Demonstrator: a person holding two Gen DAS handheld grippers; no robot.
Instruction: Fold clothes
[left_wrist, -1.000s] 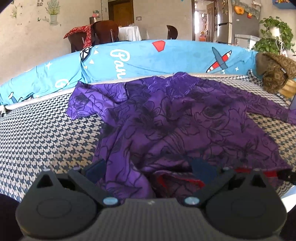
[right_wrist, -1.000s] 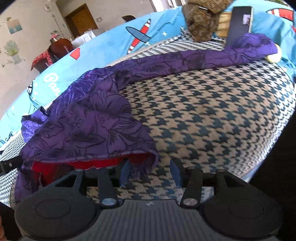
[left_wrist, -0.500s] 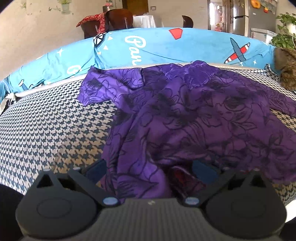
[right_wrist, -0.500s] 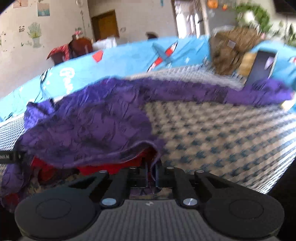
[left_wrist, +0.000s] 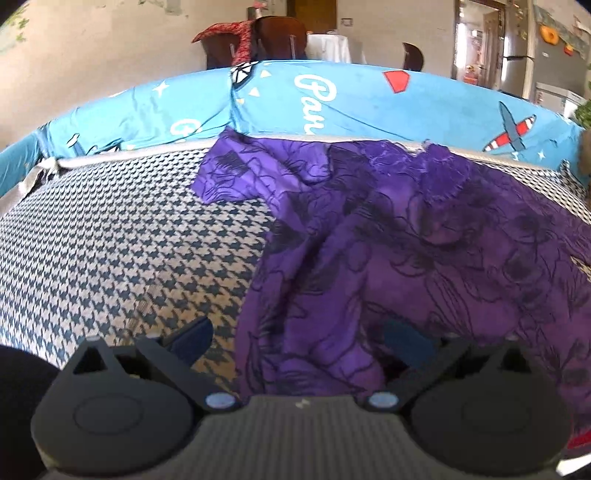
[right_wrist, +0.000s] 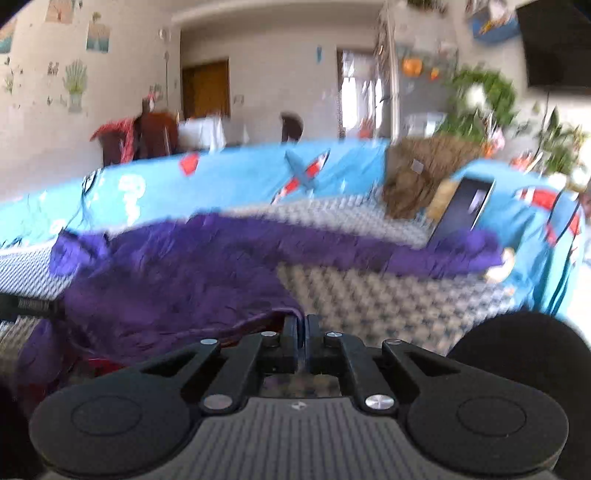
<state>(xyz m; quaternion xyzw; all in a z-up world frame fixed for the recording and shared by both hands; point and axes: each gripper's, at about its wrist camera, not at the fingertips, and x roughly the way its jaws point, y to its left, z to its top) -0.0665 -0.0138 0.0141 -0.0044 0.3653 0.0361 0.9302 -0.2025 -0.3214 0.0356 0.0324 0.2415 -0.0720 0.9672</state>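
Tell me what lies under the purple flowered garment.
Under the purple flowered garment lies the houndstooth sofa cover; a red cloth layer peeks out at its hem. Everything else underneath is covered.

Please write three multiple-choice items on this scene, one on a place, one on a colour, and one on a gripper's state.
1. Where does the purple garment lie?
A. on the houndstooth surface
B. over a chair
C. on the floor

2. What colour is the cover behind the garment?
A. green
B. blue
C. yellow

3. How does the right gripper stand?
A. wide open
B. out of view
C. shut on the garment's hem

Answers: 1 A, the cloth spreads over the houndstooth surface; 2 B, it is bright blue with aeroplane prints; 3 C, its fingers meet at the purple edge, while the left gripper is open.
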